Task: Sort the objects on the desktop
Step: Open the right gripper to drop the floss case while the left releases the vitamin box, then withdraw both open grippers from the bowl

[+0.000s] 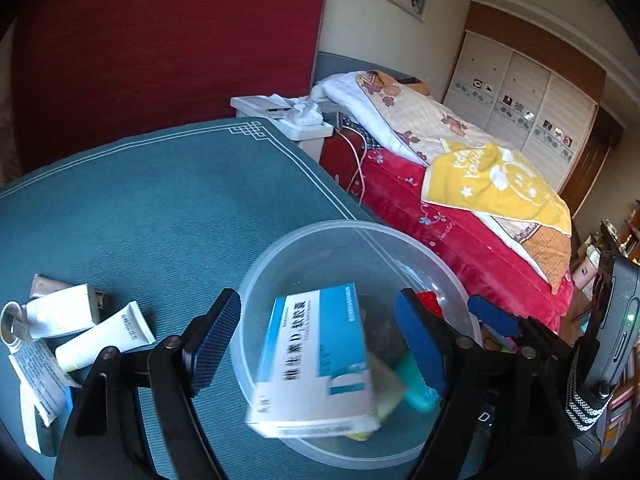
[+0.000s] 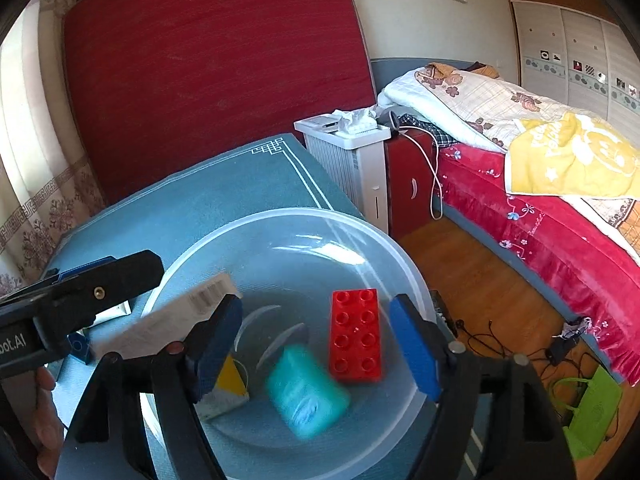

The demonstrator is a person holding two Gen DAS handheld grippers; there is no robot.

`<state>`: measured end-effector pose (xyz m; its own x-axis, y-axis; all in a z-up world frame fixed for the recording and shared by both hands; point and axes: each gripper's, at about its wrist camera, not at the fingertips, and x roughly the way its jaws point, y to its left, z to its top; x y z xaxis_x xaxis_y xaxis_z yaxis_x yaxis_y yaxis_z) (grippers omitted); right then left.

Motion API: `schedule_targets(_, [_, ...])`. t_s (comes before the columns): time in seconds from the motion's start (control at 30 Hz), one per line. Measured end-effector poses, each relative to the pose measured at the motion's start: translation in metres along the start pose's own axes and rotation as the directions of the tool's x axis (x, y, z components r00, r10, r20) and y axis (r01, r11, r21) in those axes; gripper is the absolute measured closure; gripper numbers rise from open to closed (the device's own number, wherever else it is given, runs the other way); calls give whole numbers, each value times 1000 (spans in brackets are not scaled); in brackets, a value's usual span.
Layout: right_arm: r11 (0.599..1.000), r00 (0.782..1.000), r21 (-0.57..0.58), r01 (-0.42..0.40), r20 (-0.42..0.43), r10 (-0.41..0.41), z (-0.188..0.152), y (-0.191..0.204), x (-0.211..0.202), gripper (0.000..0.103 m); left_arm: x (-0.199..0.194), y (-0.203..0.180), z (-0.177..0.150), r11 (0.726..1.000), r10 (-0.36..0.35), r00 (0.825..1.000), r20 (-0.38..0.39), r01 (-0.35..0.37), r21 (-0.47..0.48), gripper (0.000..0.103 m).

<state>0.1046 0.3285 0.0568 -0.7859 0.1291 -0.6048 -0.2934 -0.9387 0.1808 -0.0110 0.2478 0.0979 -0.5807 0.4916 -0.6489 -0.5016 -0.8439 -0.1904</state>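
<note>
A clear plastic bowl [image 1: 280, 256] stands on the teal tablecloth [image 1: 160, 200] near its right edge. My left gripper [image 1: 316, 344] hangs open over the bowl. A blue-and-white medicine box [image 1: 320, 360] is blurred between its pads, touching neither. In the right wrist view the bowl [image 2: 288, 220] holds a red toy brick [image 2: 356, 334], a blurred teal container [image 2: 306, 390] and a yellow-and-white packet [image 2: 228, 388]. My right gripper [image 2: 314, 342] is open above them with nothing between its pads. The white box [image 2: 180, 320] shows at the bowl's left rim.
Several white cream tubes [image 1: 104, 336] and a paper leaflet [image 1: 40, 380] lie at the table's left. A small blue brick [image 2: 80, 346] sits left of the bowl. Beyond the table's right edge stand a white appliance [image 2: 352, 160] and a bed [image 2: 560, 220]; cables lie on the floor.
</note>
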Motion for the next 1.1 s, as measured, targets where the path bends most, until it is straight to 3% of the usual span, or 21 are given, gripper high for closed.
schedule_targets(0.37, [1000,1000,-10,-7,-1,7,0,3,0,23,-13,2,-9,994,94,995,18,-95,52,20])
schedule_targets(1.1, [999,1000,-30,-25,-14,24,-8,19,0,23,-34,36,-32,985,172,985,-3,-172,-7,20])
